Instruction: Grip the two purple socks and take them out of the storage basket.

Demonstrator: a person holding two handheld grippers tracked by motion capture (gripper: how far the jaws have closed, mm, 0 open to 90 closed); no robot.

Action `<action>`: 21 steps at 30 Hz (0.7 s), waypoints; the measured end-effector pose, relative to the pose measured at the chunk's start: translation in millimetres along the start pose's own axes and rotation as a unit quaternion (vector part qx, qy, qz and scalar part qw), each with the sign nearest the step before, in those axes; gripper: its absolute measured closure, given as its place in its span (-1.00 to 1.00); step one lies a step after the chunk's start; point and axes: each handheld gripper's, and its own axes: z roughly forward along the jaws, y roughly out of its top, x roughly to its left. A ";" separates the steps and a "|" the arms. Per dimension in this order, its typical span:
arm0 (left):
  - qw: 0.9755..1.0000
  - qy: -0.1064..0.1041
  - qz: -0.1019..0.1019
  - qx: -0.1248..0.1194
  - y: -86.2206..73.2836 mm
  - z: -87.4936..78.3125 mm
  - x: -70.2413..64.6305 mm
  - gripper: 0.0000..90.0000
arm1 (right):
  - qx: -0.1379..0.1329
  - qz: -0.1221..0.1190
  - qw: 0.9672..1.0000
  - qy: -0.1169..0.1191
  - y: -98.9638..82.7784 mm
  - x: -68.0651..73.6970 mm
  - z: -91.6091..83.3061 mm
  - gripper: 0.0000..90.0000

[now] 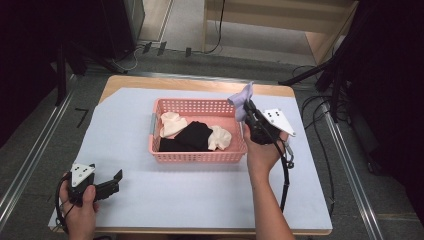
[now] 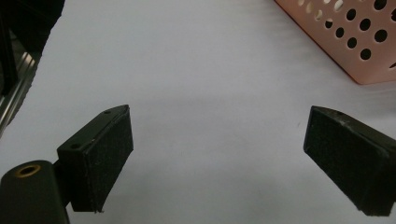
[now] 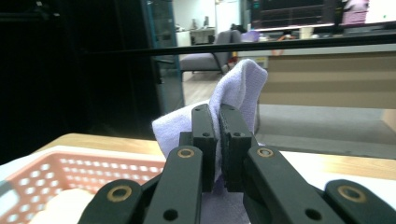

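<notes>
My right gripper [image 1: 248, 109] is shut on a lavender sock [image 1: 242, 99] and holds it up in the air at the right end of the pink basket [image 1: 200, 156]. In the right gripper view the jaws pinch the lavender sock [image 3: 238, 88] between them, with cloth sticking up above the right gripper [image 3: 217, 140] and hanging below. Cream socks [image 1: 171, 124] and a black garment [image 1: 192, 135] lie inside the basket. My left gripper [image 1: 112, 182] rests near the front left of the table, open, with only the pale mat between its pads [image 2: 105, 161].
The pale blue mat [image 1: 125, 125] covers the wooden table. A corner of the pink basket [image 2: 355, 42] shows at the upper right of the left gripper view. Cables and dark stands lie on the floor beyond the table.
</notes>
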 end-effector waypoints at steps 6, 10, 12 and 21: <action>1.000 0.001 0.000 0.000 0.0 -0.1 -0.4 -0.80 | 0.006 0.009 0.999 -0.032 -4.2 -29.4 -11.7 0.92; 1.000 0.000 0.001 0.000 -0.1 -0.1 -0.4 -0.79 | 0.015 0.012 0.998 -0.055 -12.0 -46.0 -17.1 0.92; 1.000 0.000 0.000 0.000 -0.1 -0.1 -0.4 -0.79 | 0.024 0.018 0.998 -0.064 -18.0 -52.3 -18.6 0.92; 1.000 0.000 -0.003 -0.002 -0.1 -0.3 0.2 -0.79 | 0.101 0.041 0.989 -0.097 -45.3 -73.0 -21.3 0.64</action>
